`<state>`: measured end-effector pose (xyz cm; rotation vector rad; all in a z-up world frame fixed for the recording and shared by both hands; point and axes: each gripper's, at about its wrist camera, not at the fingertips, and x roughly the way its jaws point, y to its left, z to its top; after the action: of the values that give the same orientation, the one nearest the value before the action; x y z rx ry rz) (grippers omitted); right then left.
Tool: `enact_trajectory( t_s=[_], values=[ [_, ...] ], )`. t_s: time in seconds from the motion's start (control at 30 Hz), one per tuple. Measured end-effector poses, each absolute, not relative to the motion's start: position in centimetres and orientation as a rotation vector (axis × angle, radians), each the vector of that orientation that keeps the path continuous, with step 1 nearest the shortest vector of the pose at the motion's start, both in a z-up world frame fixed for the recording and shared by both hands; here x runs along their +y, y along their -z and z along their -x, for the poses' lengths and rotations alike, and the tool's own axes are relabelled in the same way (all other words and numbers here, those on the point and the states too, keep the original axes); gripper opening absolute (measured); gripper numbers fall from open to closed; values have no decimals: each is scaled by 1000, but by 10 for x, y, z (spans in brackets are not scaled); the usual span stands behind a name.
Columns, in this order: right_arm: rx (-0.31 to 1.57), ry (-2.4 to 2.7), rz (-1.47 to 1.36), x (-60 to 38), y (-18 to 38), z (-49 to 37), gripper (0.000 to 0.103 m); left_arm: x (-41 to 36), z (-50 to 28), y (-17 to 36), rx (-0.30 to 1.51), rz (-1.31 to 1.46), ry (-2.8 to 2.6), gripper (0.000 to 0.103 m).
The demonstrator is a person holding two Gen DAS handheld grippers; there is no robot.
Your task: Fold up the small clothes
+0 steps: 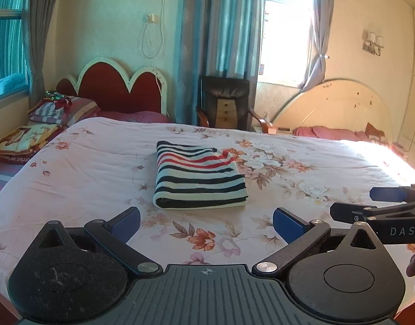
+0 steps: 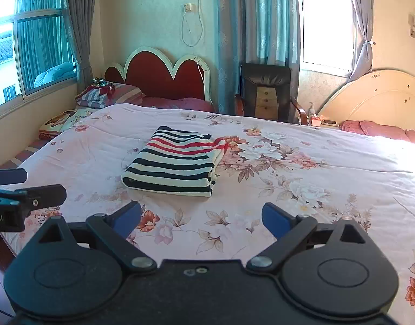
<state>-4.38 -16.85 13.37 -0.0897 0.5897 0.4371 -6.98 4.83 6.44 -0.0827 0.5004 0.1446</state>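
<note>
Left wrist view: the striped garment (image 1: 199,174) lies folded into a compact rectangle at frame centre, flat on the floral quilt (image 1: 85,168). Stripes are dark and cream, with a band of red stripes toward the far end. The stripes run left to right across the frame. The thick rolled fold edge faces the camera; the looser far end, with a small dark corner sticking out, points toward the upper right. Whether the long axis runs across or away from the camera cannot be told through the fisheye lens.

The left gripper (image 1: 206,223) sits low in the frame, short of the garment and not touching it. Its jaws are spread wide, blue pads empty, quilt showing between them.

The right gripper (image 1: 367,203) enters from the right edge of this view, near the left one, jaws parted with nothing between them.

Right wrist view: the right gripper (image 2: 202,218) is likewise spread wide and empty, held short of the garment (image 2: 175,162), which lies above frame centre, slightly left. Here the rectangle appears skewed, its near fold edge toward the lower left. The left gripper (image 2: 26,184) shows at the left edge.

Background: a red scalloped headboard (image 1: 118,86) upper left, a dark chair (image 1: 225,103) at upper centre.
</note>
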Motion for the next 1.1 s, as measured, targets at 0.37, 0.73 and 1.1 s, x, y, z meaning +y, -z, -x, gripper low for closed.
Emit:
enact_trajectory(
  t_s=[0.37,0.73,1.1],
  values=[
    [556,-449,90,-175,-146,59,96,41,84,-73,477,75,-150,103],
    [553,-461,98,-172,-149,60,96,43,84,-75,470,73,-162,103],
    [553,-458,102,-170,-150,61,97,42,80,-73,475,66,-158,103]
  ],
)
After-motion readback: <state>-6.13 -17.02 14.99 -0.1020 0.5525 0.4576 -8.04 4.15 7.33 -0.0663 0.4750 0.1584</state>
